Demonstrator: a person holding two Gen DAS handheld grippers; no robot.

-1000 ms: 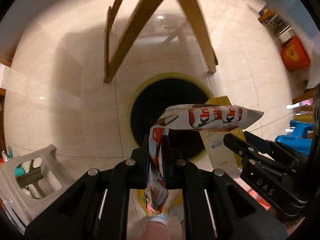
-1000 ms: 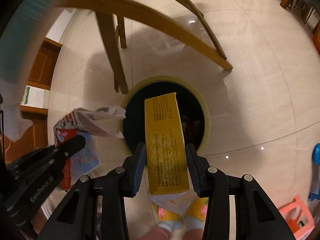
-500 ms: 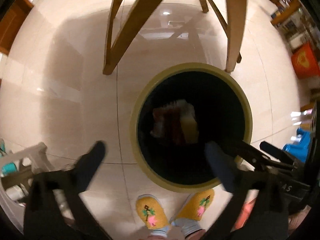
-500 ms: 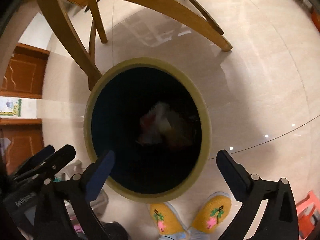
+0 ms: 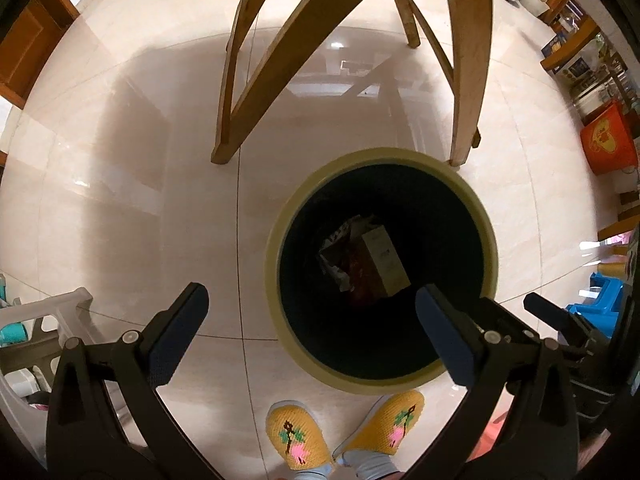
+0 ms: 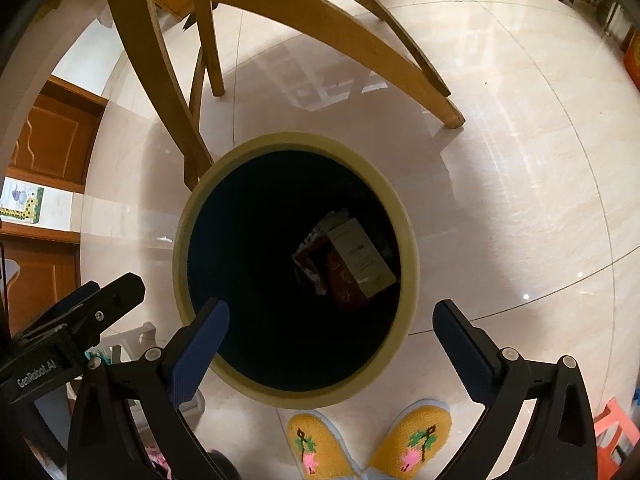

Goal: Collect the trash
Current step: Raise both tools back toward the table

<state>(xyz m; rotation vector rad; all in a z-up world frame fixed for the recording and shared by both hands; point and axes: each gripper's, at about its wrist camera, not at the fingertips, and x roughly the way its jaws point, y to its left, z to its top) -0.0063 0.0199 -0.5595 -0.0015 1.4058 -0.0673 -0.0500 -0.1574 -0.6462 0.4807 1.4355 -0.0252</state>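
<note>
A round bin with a pale yellow rim (image 5: pixel 276 240) (image 6: pixel 408 240) and a dark inside stands on the tiled floor. At its bottom lie a small carton (image 5: pixel 384 260) (image 6: pixel 360 256) and a crumpled wrapper (image 5: pixel 336 252) (image 6: pixel 310 258). My left gripper (image 5: pixel 312 304) hangs above the bin's near left edge, jaws wide open and empty. My right gripper (image 6: pixel 332 320) hangs over the bin's near side, also wide open and empty. Each gripper shows at the edge of the other's view.
Wooden chair legs (image 5: pixel 280 60) (image 6: pixel 160 52) stand just behind the bin. The person's yellow slippers (image 5: pixel 298 436) (image 6: pixel 416 436) are right at its near rim. A white stool (image 5: pixel 44 320) is at the left; an orange tub (image 5: pixel 608 144) and a blue stool (image 5: pixel 604 296) are at the right.
A second ago the left gripper held a snack wrapper and the right a yellow carton above the bin. Both opened, the items fell into the bin, and both grippers sank closer to it.
</note>
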